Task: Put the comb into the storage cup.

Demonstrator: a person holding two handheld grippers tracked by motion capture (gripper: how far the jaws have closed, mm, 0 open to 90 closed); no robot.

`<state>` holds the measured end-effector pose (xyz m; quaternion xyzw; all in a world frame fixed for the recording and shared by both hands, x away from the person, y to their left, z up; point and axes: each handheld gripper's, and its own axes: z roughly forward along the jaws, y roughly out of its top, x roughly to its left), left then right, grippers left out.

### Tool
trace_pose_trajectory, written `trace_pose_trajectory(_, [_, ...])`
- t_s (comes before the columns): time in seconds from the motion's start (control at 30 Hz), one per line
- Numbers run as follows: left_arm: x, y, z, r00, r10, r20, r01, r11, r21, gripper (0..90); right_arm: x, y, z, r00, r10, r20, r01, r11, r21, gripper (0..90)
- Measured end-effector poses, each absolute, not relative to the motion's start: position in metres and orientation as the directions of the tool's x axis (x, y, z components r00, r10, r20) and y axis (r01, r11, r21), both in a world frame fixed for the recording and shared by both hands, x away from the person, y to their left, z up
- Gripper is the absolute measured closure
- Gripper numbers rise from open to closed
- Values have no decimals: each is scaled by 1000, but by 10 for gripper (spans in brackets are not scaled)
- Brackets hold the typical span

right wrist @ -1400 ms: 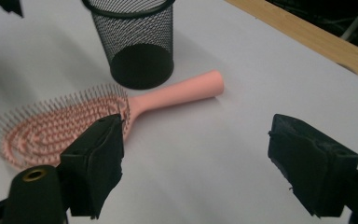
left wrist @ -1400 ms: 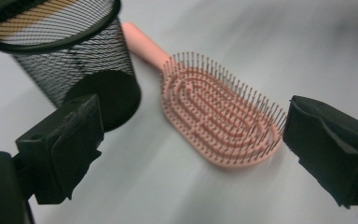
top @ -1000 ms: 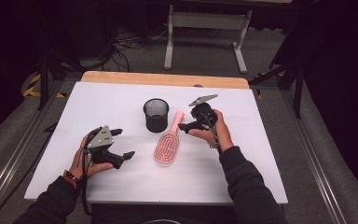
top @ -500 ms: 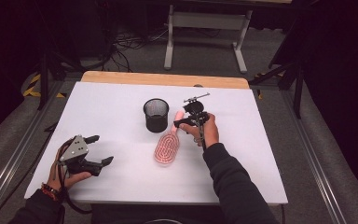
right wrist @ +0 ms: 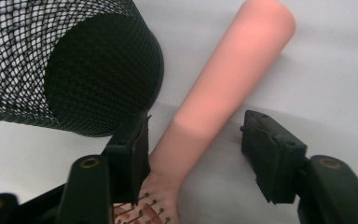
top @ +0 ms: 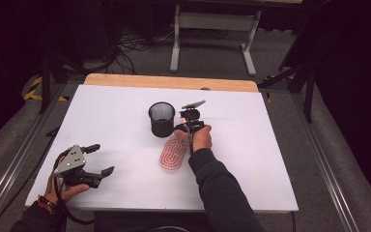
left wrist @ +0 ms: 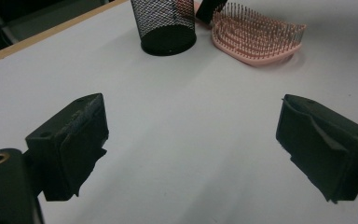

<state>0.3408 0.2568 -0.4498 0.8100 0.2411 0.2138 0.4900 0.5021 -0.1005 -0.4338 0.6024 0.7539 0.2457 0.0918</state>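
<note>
High view: a white counter (top: 270,145) carrying a black mesh cup (top: 162,119) near its middle and a pink hairbrush (top: 173,153) just beside the cup, bristles up, its head toward the person and its handle running away past the cup's right side. The right hand-held gripper (top: 182,126) hangs over the handle end of the hairbrush, held by the person's right hand (top: 200,137). The left hand-held gripper (top: 100,159) sits low at the counter's near left corner, well apart from both cup and hairbrush, in the person's left hand (top: 65,189).

Right gripper view: the right hand-held gripper (right wrist: 193,149) has its jaws set moderately wide, one on each side of the hairbrush handle (right wrist: 223,88), at the narrow part where the handle meets the bristled head. The left jaw lies close against the handle; the right jaw stands clear of it, with bare counter between. The mesh cup (right wrist: 65,65) stands just beside the handle.

Left gripper view: the left hand-held gripper (left wrist: 191,140) has its jaws spread wide over bare counter, gripping nothing. Beyond them are the mesh cup (left wrist: 164,23) and the bristled head of the hairbrush (left wrist: 256,35).
</note>
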Motion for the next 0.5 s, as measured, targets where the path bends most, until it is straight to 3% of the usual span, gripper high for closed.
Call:
trace_pose_trajectory(0.2, [341, 256, -450, 794, 600, 98, 188, -395, 899, 103, 499, -91, -435, -225, 965, 131, 867, 137, 478, 486])
trace_pose_trajectory(0.5, [340, 251, -451, 803, 591, 80, 206, -400, 893, 111, 493, -83, -435, -93, 986, 141, 874, 13, 486, 579])
